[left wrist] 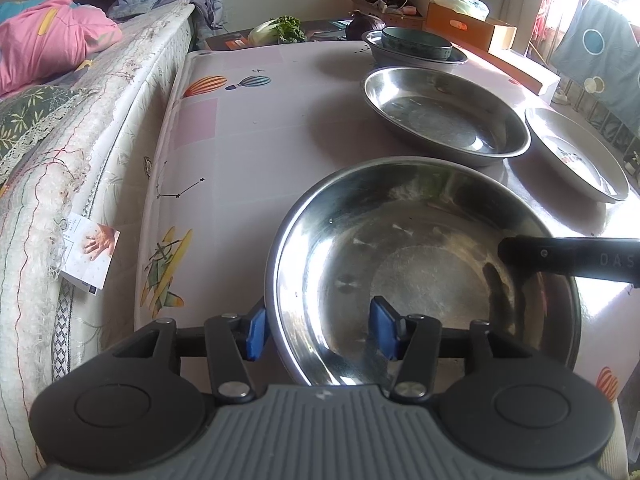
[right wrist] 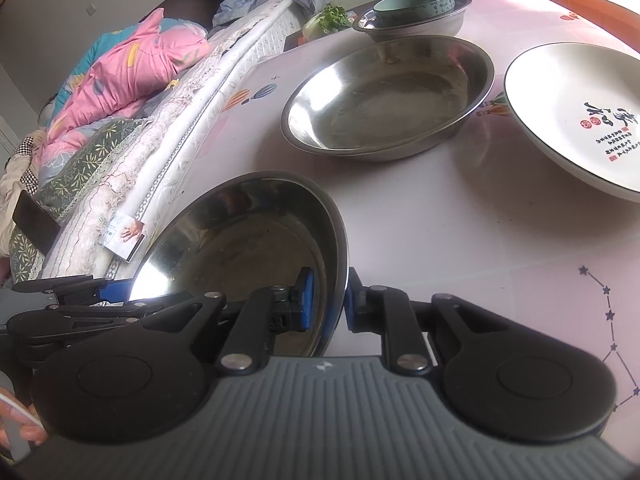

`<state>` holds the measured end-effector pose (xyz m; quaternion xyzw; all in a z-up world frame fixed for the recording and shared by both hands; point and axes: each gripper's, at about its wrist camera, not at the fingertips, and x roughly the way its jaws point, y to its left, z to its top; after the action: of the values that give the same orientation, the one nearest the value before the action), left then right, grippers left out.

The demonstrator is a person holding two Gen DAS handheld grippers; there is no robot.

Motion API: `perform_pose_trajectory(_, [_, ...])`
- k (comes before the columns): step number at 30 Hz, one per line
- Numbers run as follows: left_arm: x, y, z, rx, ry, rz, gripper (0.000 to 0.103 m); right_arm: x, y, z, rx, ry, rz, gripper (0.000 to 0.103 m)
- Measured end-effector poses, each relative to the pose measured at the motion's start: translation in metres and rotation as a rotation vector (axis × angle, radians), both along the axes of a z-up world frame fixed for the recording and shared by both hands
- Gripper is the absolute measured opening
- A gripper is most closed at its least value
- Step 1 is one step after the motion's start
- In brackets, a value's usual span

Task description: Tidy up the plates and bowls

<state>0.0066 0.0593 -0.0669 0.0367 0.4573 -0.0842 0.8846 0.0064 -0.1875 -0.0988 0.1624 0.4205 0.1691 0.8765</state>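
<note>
Left wrist view: a shallow steel bowl sits at the near edge of the table, its rim passing between the blue pads of the left gripper. One pad lies outside the wall, the other inside the basin, and there is visible space between them and the metal, so the claw is spread around the rim rather than pinching it. Nothing lies in this bowl. A dark finger of the right gripper reaches over its far right side.

Right wrist view: the same steel bowl appears tilted, and the right gripper straddles its rim, one blue pad inside and one outside, close to the metal; I cannot tell whether they actually press it. The left gripper shows at the bowl's opposite edge.

Beyond it stands a second steel basin, also holding nothing. To its right rests a white ceramic plate printed with black calligraphy and red seals. At the far end, a teal bowl is nested inside a third steel basin. Leafy greens lie behind that, off the table. A mattress with pink bedding runs along the table's left side.
</note>
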Motion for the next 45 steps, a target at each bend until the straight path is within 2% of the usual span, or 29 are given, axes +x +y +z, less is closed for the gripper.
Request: perform_pose_trajectory(45, [-0.0068, -0.0063, 0.0073, -0.02, -0.012, -0.026, 0.055, -0.0046, -0.0054, 0.0052, -0.018, -0.021, -0.024, 0.02])
